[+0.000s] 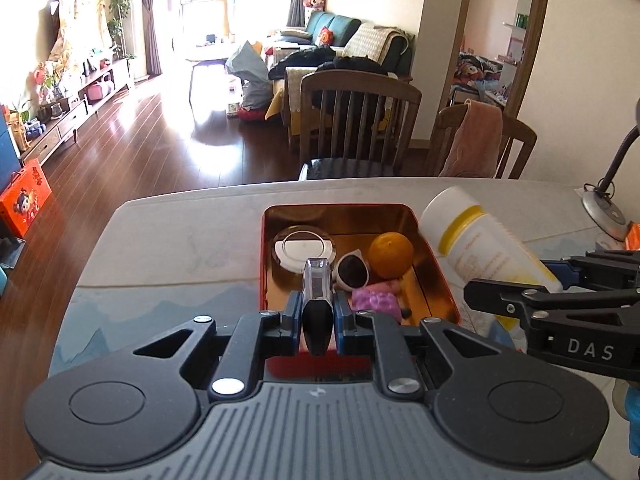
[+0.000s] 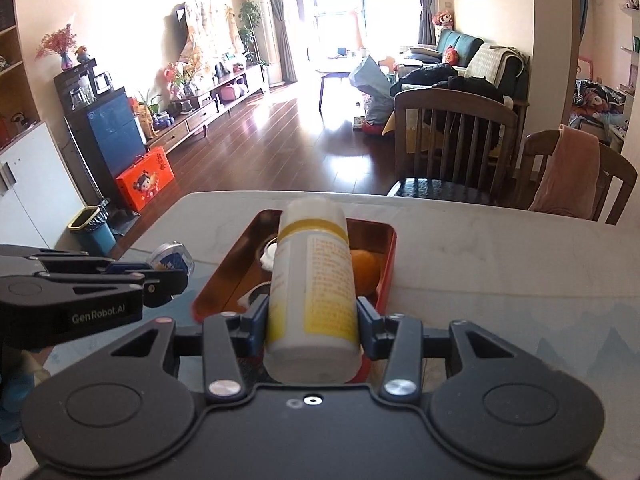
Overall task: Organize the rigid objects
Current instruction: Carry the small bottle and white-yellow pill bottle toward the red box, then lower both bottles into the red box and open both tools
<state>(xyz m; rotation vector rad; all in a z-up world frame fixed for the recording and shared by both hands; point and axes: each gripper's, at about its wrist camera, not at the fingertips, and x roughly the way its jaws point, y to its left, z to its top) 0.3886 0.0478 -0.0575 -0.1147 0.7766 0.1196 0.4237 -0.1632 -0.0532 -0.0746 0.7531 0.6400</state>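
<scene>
A red tin box (image 1: pixel 440 276) with a gold inside stands on the table. In it lie a round white dish (image 1: pixel 303 249), white sunglasses (image 1: pixel 352 270), an orange (image 1: pixel 391 255) and a purple toy (image 1: pixel 376 300). My left gripper (image 1: pixel 316 312) is shut on a small clear and black tape measure (image 1: pixel 317 292), held over the box's near edge. My right gripper (image 2: pixel 312 320) is shut on a white bottle with a yellow band (image 2: pixel 310 280), held above the box (image 2: pixel 386 272). The bottle also shows in the left wrist view (image 1: pixel 480 240), at the box's right side.
The box stands on a grey table (image 1: pixel 180 240). Two wooden chairs (image 1: pixel 356 120) stand behind the far edge, one with a pink towel (image 1: pixel 476 140). A lamp base (image 1: pixel 604 208) sits at the table's far right. The left gripper shows at the left of the right wrist view (image 2: pixel 120 280).
</scene>
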